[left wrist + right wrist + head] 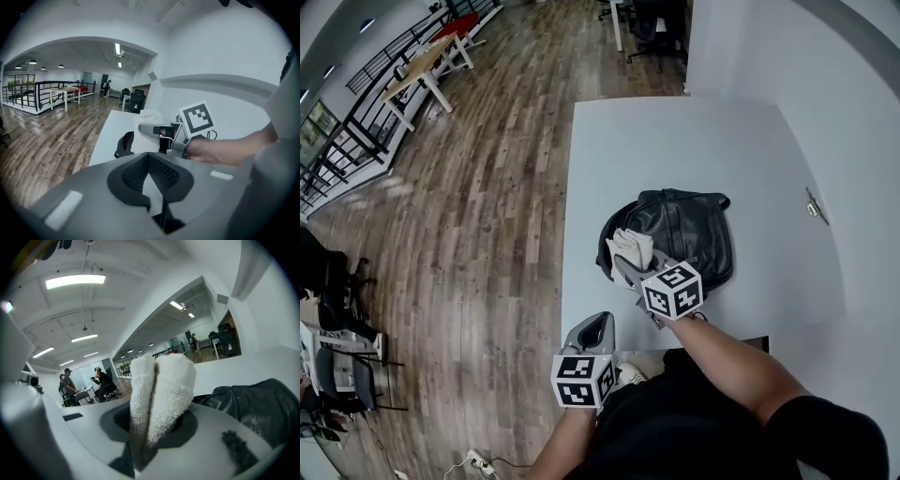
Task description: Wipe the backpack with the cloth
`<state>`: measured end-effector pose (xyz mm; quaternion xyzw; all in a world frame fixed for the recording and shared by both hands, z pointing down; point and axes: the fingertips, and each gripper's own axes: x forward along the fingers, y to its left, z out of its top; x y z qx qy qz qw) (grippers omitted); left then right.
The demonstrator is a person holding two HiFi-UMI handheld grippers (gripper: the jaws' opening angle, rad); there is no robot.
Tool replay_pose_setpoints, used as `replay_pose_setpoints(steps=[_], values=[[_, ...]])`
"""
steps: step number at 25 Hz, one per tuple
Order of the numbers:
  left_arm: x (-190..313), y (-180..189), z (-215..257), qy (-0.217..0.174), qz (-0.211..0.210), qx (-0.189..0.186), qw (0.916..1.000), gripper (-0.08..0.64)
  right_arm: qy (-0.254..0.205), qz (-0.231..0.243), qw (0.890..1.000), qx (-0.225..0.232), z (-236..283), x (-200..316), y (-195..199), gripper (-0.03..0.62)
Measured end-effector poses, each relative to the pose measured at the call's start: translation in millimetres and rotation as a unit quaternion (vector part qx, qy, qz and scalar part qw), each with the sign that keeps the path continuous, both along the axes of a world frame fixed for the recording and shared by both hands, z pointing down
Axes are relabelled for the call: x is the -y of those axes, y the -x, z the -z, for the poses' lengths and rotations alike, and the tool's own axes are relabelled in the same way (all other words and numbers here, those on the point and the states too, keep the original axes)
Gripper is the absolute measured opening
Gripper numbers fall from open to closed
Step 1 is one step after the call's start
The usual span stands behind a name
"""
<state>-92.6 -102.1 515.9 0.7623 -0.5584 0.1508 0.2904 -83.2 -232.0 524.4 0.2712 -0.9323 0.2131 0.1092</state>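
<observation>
right gripper (pixel 628 268) pinching white cloth (pixel 631 246), over black backpack (pixel 694 230) — left gripper (pixel 598 327) closed

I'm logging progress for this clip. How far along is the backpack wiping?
Done: the cloth is picked up, bunched and clamped in the right gripper. In hand: that gripper holds it at the near left side of the black backpack on the white table; contact cannot be confirmed. The left gripper is shut, empty, back at the table's near edge. Left: the wiping itself; no wiped patch shows.
</observation>
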Motion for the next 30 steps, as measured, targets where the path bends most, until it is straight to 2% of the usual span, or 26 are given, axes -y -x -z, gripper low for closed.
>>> replay_pose_setpoints(steps=[5,12,30], values=[[-7.9,16.2,0.6,0.003,0.017,0.006,0.9998,0.008,0.008,0.012,1.0,0.0,-2.8,3.0,22.6,0.087],[-9.6,25.9,-2.8,0.004,0.024,0.012,0.9996,0.008,0.013,0.025,1.0,-0.004,-14.2,3.2,29.0,0.087],[1.5,10.3,-0.7,-0.009,-0.006,0.006,0.9999,0.008,0.01,0.022,0.999,-0.025,-22.5,-6.2,2.0,0.087]])
